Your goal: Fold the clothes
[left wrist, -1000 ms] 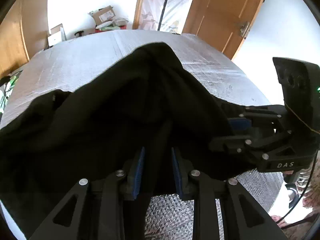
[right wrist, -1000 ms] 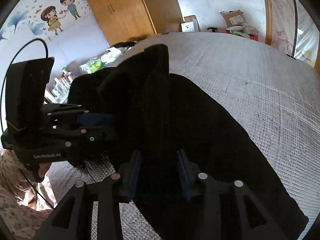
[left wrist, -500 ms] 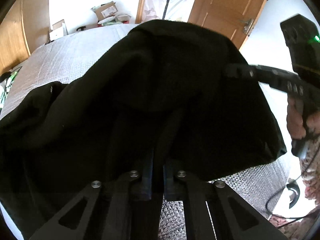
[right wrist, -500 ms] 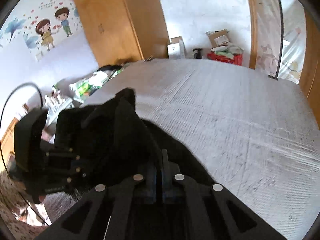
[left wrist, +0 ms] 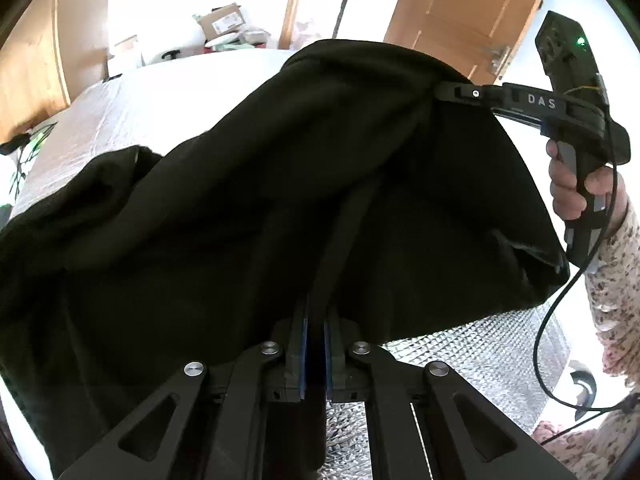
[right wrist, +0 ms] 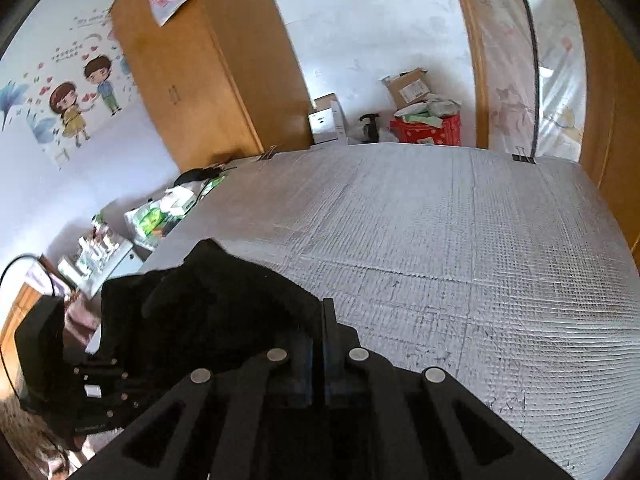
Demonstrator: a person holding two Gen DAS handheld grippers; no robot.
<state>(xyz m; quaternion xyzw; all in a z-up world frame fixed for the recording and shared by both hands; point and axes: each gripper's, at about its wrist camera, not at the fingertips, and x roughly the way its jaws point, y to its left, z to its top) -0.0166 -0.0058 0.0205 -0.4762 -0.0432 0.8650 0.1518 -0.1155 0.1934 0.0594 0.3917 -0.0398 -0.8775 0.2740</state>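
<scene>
A black garment (left wrist: 256, 208) fills most of the left wrist view, lifted off the silver quilted table (left wrist: 472, 344). My left gripper (left wrist: 315, 320) is shut on a fold of its near edge. The right gripper (left wrist: 444, 90) shows at upper right, held by a hand (left wrist: 568, 188), pinching the cloth's raised corner. In the right wrist view the right gripper (right wrist: 323, 320) is shut on the black garment (right wrist: 224, 300), which hangs to the left; the left gripper's body (right wrist: 92, 380) sits at lower left.
The silver quilted table (right wrist: 460, 248) stretches ahead in the right wrist view. Beyond its far edge stand cardboard boxes (right wrist: 408, 86) and a red bin (right wrist: 428, 130). A wooden wardrobe (right wrist: 192, 72) is at left, a wooden door (left wrist: 468, 12) at right. A floral sleeve (left wrist: 612, 292) shows.
Both grippers closed on the black garment. The right gripper rose and lifted its corner of the cloth up off the table; the left stayed about where it was.
</scene>
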